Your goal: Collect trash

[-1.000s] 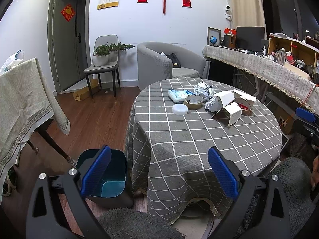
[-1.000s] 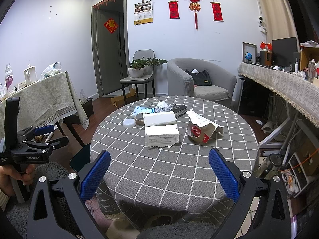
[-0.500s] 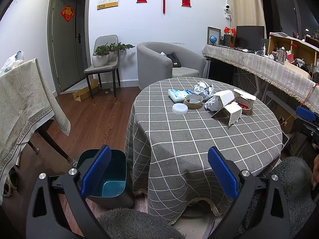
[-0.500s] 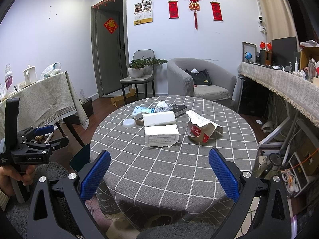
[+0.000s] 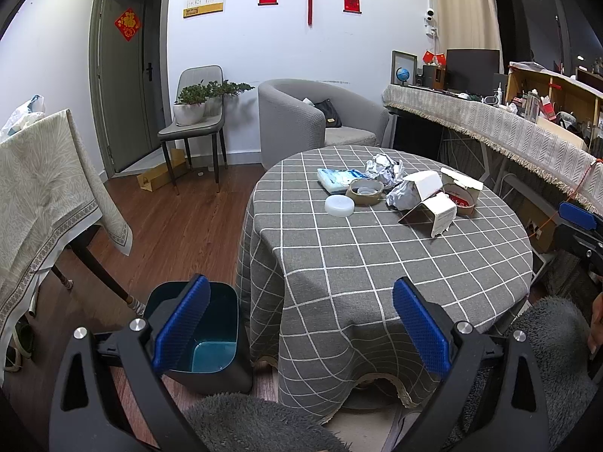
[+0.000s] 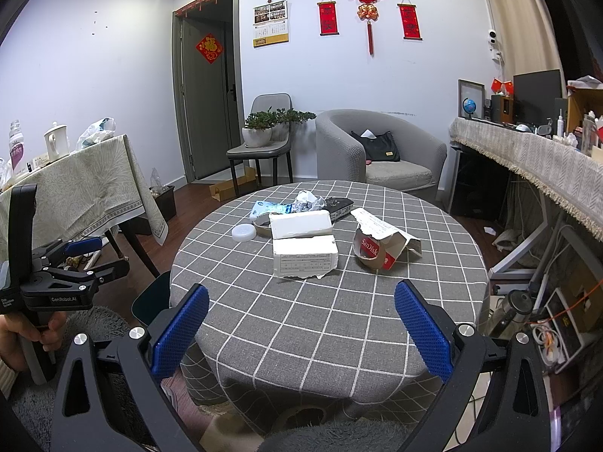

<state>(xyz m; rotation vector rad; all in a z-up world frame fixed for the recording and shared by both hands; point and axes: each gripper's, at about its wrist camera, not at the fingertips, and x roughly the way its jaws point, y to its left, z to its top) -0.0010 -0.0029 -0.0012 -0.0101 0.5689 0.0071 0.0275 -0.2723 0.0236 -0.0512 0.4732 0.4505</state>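
Trash lies on a round table with a grey checked cloth (image 5: 377,263): a torn white box (image 6: 304,246), a torn SanDisk carton (image 6: 377,250), crumpled foil (image 5: 384,167), a white lid (image 5: 339,205), a tape roll (image 5: 365,190) and a blue packet (image 5: 335,179). A dark bin with a blue inside (image 5: 205,342) stands on the floor left of the table. My left gripper (image 5: 301,324) is open and empty, near the table's front edge. My right gripper (image 6: 301,327) is open and empty over the table's near edge.
A table with a pale cloth (image 5: 41,173) stands at the left. A chair with potted plants (image 5: 194,113) and a grey armchair (image 5: 312,124) are behind. A cluttered counter (image 5: 508,128) runs along the right. Grey fleece (image 5: 256,425) lies under the grippers.
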